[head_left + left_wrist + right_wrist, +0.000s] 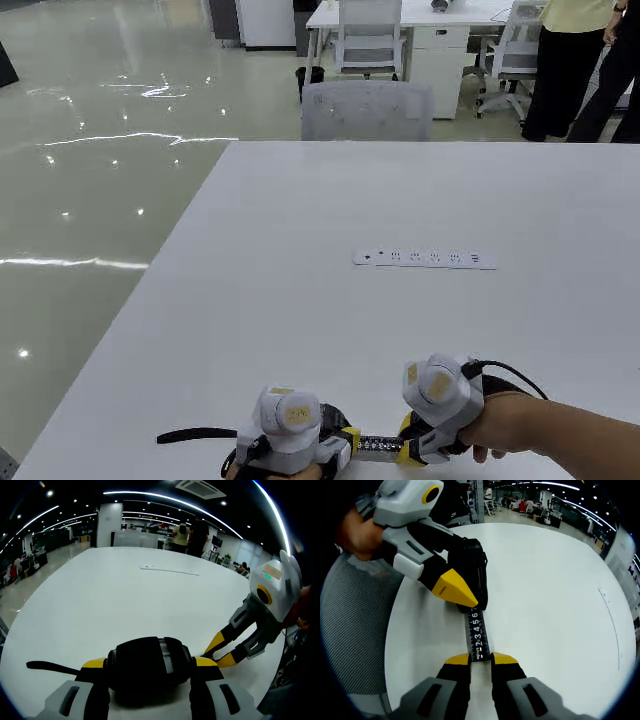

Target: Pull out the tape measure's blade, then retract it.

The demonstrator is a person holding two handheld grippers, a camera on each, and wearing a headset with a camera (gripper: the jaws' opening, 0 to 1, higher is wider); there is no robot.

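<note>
The left gripper point(345, 440) and right gripper point(408, 450) sit at the table point(300, 300) near edge in the head view, the blade point(378, 443) between them; bare tabletop runs ahead to a power strip point(424, 258). Left gripper view: jaws clamp the tape measure point(147, 667). Right gripper view: jaws pinch the blade tip, table edge close left.

the right claw point(480, 658) pinches the blade point(476, 632), extended slightly from the tape measure point(474, 570) the left claw point(464, 591) holds.
</note>
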